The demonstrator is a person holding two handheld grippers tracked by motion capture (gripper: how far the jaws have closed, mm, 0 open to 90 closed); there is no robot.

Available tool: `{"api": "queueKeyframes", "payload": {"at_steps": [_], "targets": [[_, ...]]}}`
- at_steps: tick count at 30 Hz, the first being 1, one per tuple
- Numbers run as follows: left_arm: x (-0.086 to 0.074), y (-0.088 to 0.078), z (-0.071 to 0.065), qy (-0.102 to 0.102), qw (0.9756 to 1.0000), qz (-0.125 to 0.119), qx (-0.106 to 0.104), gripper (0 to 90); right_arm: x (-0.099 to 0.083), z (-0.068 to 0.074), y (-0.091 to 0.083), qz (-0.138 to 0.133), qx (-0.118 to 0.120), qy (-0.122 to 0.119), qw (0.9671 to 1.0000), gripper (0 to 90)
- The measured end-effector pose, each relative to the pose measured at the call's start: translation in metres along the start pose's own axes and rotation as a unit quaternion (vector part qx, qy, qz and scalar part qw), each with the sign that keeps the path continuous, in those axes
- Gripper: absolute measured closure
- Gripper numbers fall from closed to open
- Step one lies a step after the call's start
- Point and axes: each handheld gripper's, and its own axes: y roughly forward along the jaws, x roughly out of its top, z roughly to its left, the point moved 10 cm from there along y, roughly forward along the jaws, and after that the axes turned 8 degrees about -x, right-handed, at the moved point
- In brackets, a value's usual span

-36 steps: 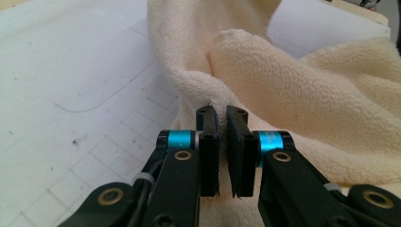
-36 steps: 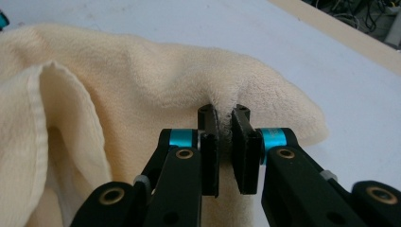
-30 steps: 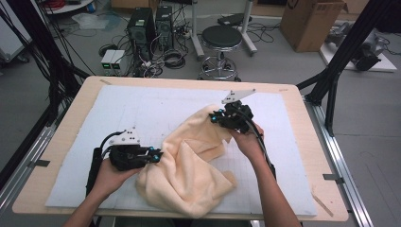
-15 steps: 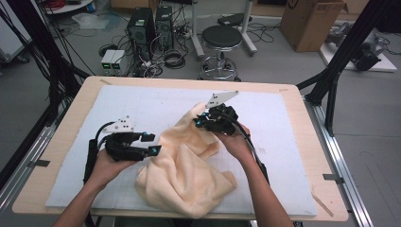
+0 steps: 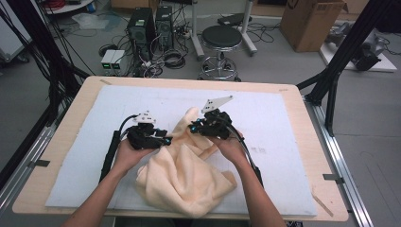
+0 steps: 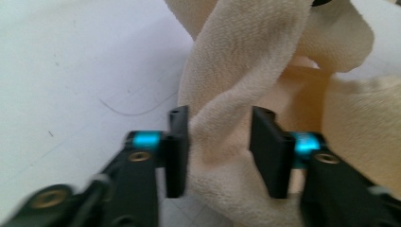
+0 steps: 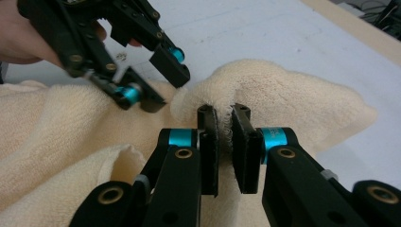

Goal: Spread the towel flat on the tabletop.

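Observation:
A cream towel (image 5: 184,175) lies rumpled on the pale mat (image 5: 283,118), with one end lifted. In the high view my right gripper (image 5: 193,126) is shut on that raised fold. Its own view shows the right gripper (image 7: 224,113) pinching a thin ridge of the towel (image 7: 283,94) between its pads. My left gripper (image 5: 165,139) has come up against it from the left. Its jaws have just been closing; the left gripper (image 6: 220,118) still stands apart around a thick twisted roll of towel (image 6: 241,56), not squeezing it. That left gripper (image 7: 156,80) also appears in the right gripper view.
The mat covers most of the wooden table (image 5: 319,156). The left gripper's black cable (image 5: 111,151) trails along the forearm. Beyond the table's far edge stand a stool (image 5: 221,38), computer towers (image 5: 149,26) and a cardboard box (image 5: 314,21). Black frame struts flank both sides.
The right gripper carried its towel fold left and down toward the middle. The left gripper let go of the towel's edge, moved right, and now straddles the raised fold.

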Motion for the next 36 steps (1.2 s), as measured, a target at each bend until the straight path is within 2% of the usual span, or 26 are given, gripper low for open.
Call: {"api": "queueKeyframes", "payload": {"at_steps": [1,2,3,4,8,12,13,14,17,18,21,22,23,26,30,32,36], "targets": [[-0.002,0.003,0.000,0.000,1.0000,0.006,-0.001,75.2,-0.003,0.000,0.003,0.000,0.003,0.004,1.0000,82.4],[-0.003,0.004,-0.001,0.004,0.9999,0.012,-0.006,75.2,-0.003,0.000,0.003,0.000,0.003,0.004,1.0000,82.4],[-0.003,0.006,-0.003,0.004,0.9999,0.010,-0.013,83.9,-0.003,0.001,0.003,0.000,0.005,0.002,1.0000,82.3],[-0.004,0.006,-0.004,0.005,0.9999,0.011,-0.012,86.5,-0.003,0.001,0.003,0.000,0.005,0.001,1.0000,82.3],[-0.002,0.002,-0.006,0.002,0.9999,0.004,-0.016,89.3,-0.002,-0.001,0.000,-0.004,-0.001,0.000,1.0000,81.8],[0.002,-0.002,-0.010,0.011,0.9996,-0.010,-0.023,88.9,0.000,-0.002,-0.004,-0.012,-0.003,0.003,0.9999,82.1],[0.005,-0.003,-0.010,0.007,0.9994,-0.023,-0.024,73.6,0.002,-0.001,-0.005,-0.017,-0.003,0.001,0.9999,82.2],[0.008,-0.004,-0.011,0.005,0.9992,-0.030,-0.026,73.6,0.002,-0.001,-0.005,-0.017,-0.003,0.001,0.9999,82.2],[0.011,-0.002,-0.012,0.008,0.9990,-0.035,-0.026,48.9,0.007,-0.001,-0.008,-0.028,-0.004,-0.010,0.9995,82.9],[0.012,-0.002,-0.012,0.009,0.9989,-0.038,-0.026,46.2,0.008,0.000,-0.008,-0.030,-0.003,-0.006,0.9995,82.9],[0.015,0.001,-0.012,0.005,0.9987,-0.043,-0.028,45.3,0.013,0.002,-0.010,-0.032,0.005,-0.006,0.9994,83.0],[0.015,0.001,-0.011,0.009,0.9987,-0.042,-0.028,46.1,0.016,0.003,-0.010,-0.035,0.006,-0.010,0.9993,83.1],[0.014,0.002,-0.011,0.011,0.9987,-0.039,-0.029,51.3,0.019,0.006,-0.011,-0.038,0.011,-0.014,0.9991,83.1],[0.013,0.000,-0.010,0.012,0.9991,-0.033,-0.025,80.5,0.021,0.010,-0.008,-0.034,0.012,-0.021,0.9991,82.8],[0.012,-0.006,-0.009,0.011,0.9994,-0.028,-0.015,84.1,0.017,0.006,-0.008,-0.029,0.010,-0.007,0.9995,81.1],[0.012,-0.009,-0.009,0.007,0.9994,-0.032,-0.008,84.6,0.014,0.001,-0.010,-0.031,0.003,0.006,0.9995,74.3],[0.006,-0.015,-0.009,0.014,0.9996,-0.025,-0.002,84.7,0.010,-0.004,-0.015,-0.038,0.000,0.020,0.9991,69.6]]}}
